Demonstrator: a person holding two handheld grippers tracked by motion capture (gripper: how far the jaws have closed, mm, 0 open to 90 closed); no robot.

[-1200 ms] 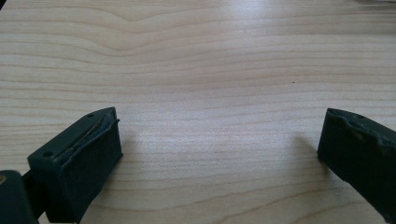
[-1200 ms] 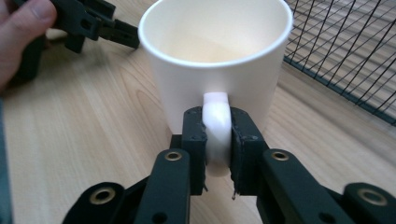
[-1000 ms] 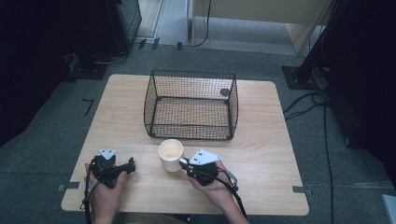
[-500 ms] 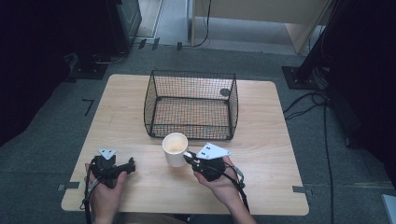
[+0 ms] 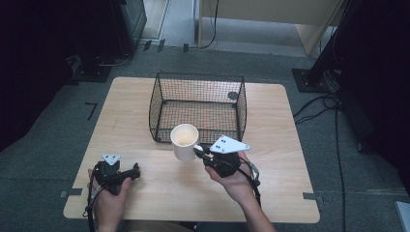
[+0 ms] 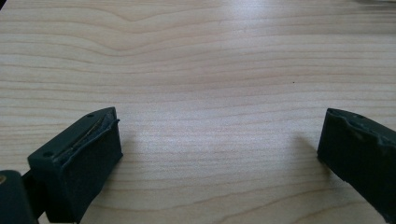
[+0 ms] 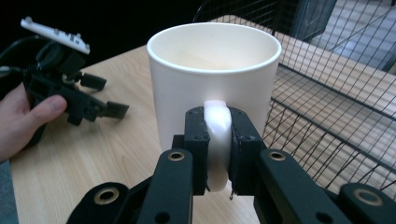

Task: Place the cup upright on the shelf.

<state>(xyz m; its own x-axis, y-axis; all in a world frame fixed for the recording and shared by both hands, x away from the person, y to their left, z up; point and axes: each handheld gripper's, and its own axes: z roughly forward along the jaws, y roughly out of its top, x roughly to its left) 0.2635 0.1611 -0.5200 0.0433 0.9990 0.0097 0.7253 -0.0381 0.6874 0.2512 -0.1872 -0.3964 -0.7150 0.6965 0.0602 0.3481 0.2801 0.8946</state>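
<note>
- My right tongs (image 7: 218,149) are closed on the handle of the white mug (image 5: 184,141), held upright beside the wire basket (image 5: 199,107).
- My left tongs (image 6: 219,154) stand wide open and empty over the table (image 5: 130,104).

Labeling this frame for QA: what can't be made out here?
- High view: small dark thing in the wire basket, too small to identify.
- Right gripper view: mug base, hidden behind the right gripper.
- Left gripper view: right-hand finger of the left gripper, cut off by the picture edge.

The mug (image 5: 184,140) sits just before the wire basket (image 5: 198,107) — left gripper (image 5: 126,173) well to its left.
</note>
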